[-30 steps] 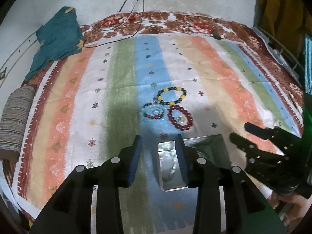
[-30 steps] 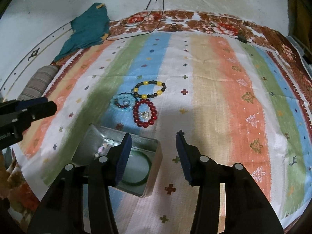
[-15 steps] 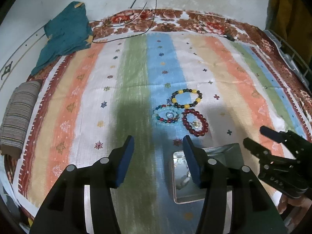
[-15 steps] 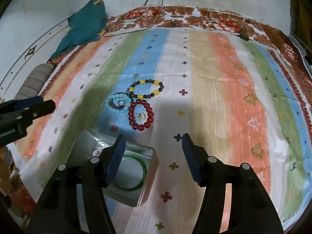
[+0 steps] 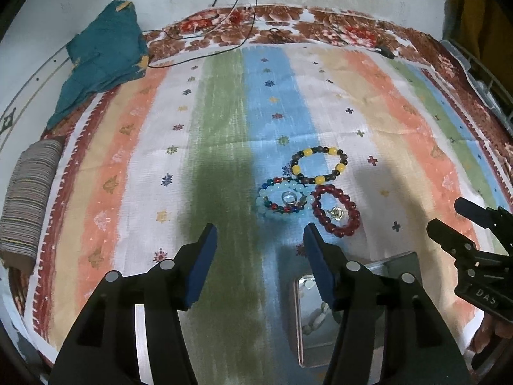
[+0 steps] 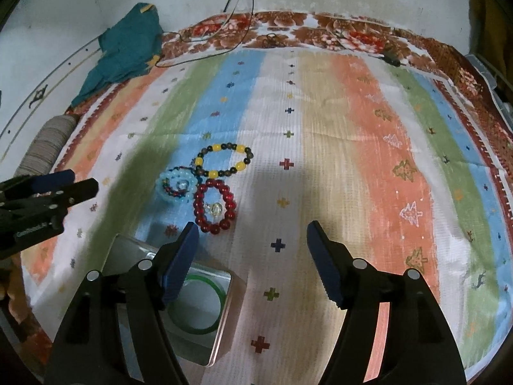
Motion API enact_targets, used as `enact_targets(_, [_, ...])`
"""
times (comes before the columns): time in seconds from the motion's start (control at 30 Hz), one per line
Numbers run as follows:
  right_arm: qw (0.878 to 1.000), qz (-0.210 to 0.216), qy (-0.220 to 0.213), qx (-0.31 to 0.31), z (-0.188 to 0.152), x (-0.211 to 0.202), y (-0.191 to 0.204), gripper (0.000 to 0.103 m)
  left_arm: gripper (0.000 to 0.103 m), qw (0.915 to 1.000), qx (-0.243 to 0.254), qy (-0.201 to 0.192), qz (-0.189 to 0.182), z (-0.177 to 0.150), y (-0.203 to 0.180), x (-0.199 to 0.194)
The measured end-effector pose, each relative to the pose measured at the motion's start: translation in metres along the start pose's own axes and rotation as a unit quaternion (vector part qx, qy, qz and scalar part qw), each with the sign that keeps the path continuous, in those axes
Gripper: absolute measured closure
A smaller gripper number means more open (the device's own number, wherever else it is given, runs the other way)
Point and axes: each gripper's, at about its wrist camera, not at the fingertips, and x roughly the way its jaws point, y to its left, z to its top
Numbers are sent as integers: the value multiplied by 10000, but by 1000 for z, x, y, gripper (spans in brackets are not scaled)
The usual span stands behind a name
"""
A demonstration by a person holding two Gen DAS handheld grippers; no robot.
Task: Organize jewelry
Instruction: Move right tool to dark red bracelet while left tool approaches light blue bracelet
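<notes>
Three bead bracelets lie together on the striped cloth: a yellow-and-dark one (image 5: 319, 165) (image 6: 223, 160), a light blue one (image 5: 283, 199) (image 6: 176, 186) and a dark red one (image 5: 335, 213) (image 6: 215, 207). A silver tin (image 5: 312, 337) (image 6: 221, 324) stands nearer, holding a green bangle (image 6: 205, 304) and pale beads (image 5: 315, 317). My left gripper (image 5: 259, 240) is open and empty, above the cloth just short of the bracelets. My right gripper (image 6: 251, 240) is open and empty, right of the tin and the red bracelet.
A teal garment (image 5: 102, 54) and a rolled striped cloth (image 5: 29, 199) lie at the left edge. Black cables (image 5: 205, 51) trail from the wall over the floral border. A rack (image 5: 481, 77) stands at the far right.
Both grippers have opened wider and drawn back and up. The left gripper has shifted left, off the tin. The bracelets and tin have not moved.
</notes>
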Motion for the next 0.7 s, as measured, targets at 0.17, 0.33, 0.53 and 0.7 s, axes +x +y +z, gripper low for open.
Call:
enact_targets(0.17, [9999,-45,92,-139,3,11,4,33,46,9999,-111,55,-73,9,-1,12])
enact_targets(0.33, [9994,-165,213,-227,8,26,4,33,46,9998,-92,134,-66,15,-4,25])
enact_targets(0.53, [9991,-109,320,-256,12,40,5,33,46,9997,-126,221,-52,20,0,38])
enact_targets(0.7, [9987,-119,406,-286,14,50,5,33,46,9992,-218,343,-67,23,7,50])
